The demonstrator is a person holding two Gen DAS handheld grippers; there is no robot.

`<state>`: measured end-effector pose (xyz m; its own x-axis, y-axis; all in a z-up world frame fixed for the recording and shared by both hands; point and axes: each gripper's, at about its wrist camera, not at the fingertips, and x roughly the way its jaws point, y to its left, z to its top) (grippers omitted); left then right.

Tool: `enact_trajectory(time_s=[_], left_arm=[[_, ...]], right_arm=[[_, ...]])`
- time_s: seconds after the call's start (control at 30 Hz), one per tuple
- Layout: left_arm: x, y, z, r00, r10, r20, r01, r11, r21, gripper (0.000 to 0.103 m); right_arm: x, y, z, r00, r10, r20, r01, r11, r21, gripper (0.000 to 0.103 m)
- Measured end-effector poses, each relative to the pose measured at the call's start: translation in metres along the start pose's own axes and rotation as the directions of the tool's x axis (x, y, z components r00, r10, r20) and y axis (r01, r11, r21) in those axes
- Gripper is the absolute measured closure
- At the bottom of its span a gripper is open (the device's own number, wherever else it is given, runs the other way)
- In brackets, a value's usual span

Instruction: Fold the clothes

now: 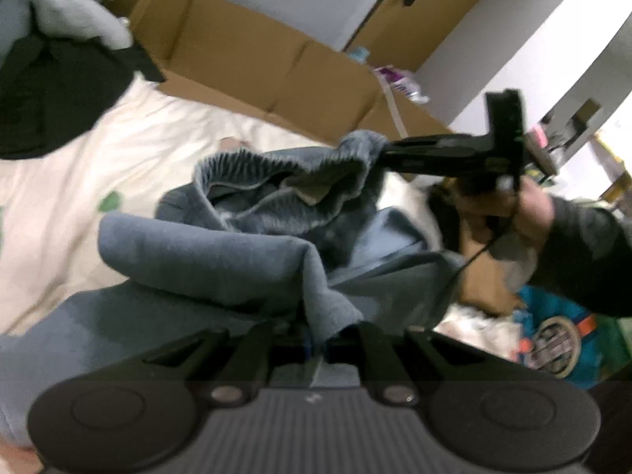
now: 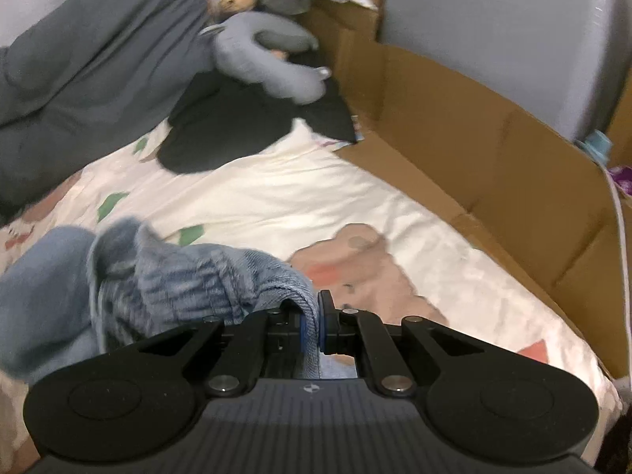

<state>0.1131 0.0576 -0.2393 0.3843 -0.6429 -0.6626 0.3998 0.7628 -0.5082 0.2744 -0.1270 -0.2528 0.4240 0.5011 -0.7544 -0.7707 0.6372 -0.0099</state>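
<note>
- Blue-grey knit sweatshirt with ribbed hem [image 1: 252,237] hangs bunched between both grippers, above the cream printed bedsheet [image 2: 316,197].
- Left gripper [image 1: 316,339]: jaws closed on a smooth fabric edge.
- Right gripper [image 2: 314,324]: blue pads pinch the ribbed hem.
- Judgement: soft, limp, moderately thick, likely grippy. The ribbed band looks the firmest hold; the cloth will sag between grips.

This is a bedroom in a home. A bed [image 2: 300,193] fills both views, covered with a cream quilt printed with cartoon bears and green shapes. A grey plush toy [image 2: 260,55] lies near its far end beside dark clothing [image 1: 51,91]. Flattened cardboard boxes [image 2: 493,150] line the bed's edge against a pale wall, and cluttered shelves [image 1: 572,130] stand nearby.
</note>
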Motion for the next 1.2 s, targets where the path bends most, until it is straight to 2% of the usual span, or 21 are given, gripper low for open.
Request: enact_trajectory(time_s=[0.13, 0.23, 0.33, 0.47, 0.53, 0.6, 0.67, 0.73, 0.87, 1.03, 1.2], left_arm=[[0.005, -0.021, 0.012, 0.993, -0.115, 0.032, 0.116, 0.993, -0.016, 0.098], [0.003, -0.027, 0.022, 0.973, -0.222, 0.062, 0.225, 0.974, -0.038, 0.098], [0.004, -0.024, 0.023, 0.973, -0.222, 0.062, 0.224, 0.974, -0.032, 0.098], [0.006, -0.003, 0.019, 0.993, -0.116, 0.033, 0.118, 0.992, -0.046, 0.098], [0.005, 0.010, 0.016, 0.998, -0.056, 0.019, 0.057, 0.997, -0.060, 0.098], [0.003, 0.025, 0.009, 1.000, 0.021, -0.003, -0.021, 0.997, -0.079, 0.098], [0.000, 0.042, 0.000, 0.994, 0.105, -0.031, -0.107, 0.990, -0.094, 0.098], [-0.004, 0.059, -0.011, 0.981, 0.185, -0.065, -0.191, 0.976, -0.101, 0.098], [-0.006, 0.091, -0.038, 0.938, 0.305, -0.166, -0.325, 0.939, -0.112, 0.098], [-0.009, 0.112, -0.075, 0.876, 0.373, -0.306, -0.417, 0.904, -0.094, 0.097], [-0.033, 0.109, -0.075, 0.864, 0.389, -0.320, -0.434, 0.897, -0.081, 0.089]], right_arm=[[-0.004, -0.018, -0.008, 1.000, -0.023, 0.006, 0.023, 0.999, 0.041, 0.100], [-0.007, -0.032, -0.014, 0.999, -0.040, 0.010, 0.040, 0.997, 0.072, 0.100], [-0.011, -0.045, -0.020, 0.998, -0.058, 0.013, 0.056, 0.993, 0.103, 0.100], [-0.015, -0.063, -0.028, 0.997, -0.081, 0.016, 0.078, 0.986, 0.144, 0.100], [-0.012, -0.059, -0.028, 0.997, -0.071, 0.018, 0.068, 0.989, 0.135, 0.100], [-0.010, -0.056, -0.028, 0.998, -0.061, 0.019, 0.058, 0.990, 0.128, 0.100], [-0.007, -0.052, -0.027, 0.998, -0.054, 0.020, 0.051, 0.991, 0.122, 0.100], [-0.003, -0.049, -0.026, 0.999, -0.048, 0.019, 0.046, 0.992, 0.114, 0.100], [0.003, -0.045, -0.026, 0.999, -0.049, 0.016, 0.047, 0.992, 0.120, 0.100], [0.008, -0.046, -0.027, 0.998, -0.058, 0.004, 0.057, 0.989, 0.133, 0.100], [0.010, -0.047, -0.029, 0.998, -0.061, 0.001, 0.060, 0.989, 0.139, 0.099]])
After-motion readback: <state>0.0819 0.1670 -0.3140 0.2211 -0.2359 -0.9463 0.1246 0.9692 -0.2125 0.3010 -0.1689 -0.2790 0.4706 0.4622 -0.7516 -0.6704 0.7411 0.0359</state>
